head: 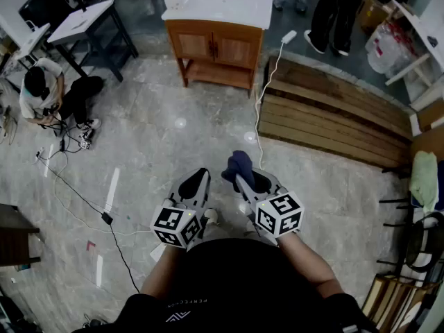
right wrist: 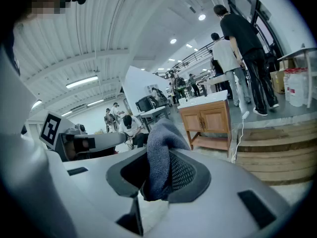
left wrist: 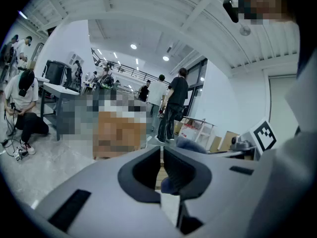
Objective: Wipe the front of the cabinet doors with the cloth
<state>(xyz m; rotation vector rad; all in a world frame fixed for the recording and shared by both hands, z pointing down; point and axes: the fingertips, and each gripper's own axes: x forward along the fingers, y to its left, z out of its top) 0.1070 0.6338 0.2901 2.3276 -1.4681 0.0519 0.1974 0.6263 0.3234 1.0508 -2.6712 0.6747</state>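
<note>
Gripping cloth [right wrist: 161,139], right gripper [right wrist: 157,157], left gripper [left wrist: 162,151] closed

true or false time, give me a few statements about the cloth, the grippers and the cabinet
The right gripper is shut on the blue-grey cloth. True.
The cloth touches the cabinet doors. False: the wooden cabinet stands well away across the floor.
The left gripper holds a second cloth. False: its jaws are together with nothing between them.
Both cabinet doors are closed. True.
</note>
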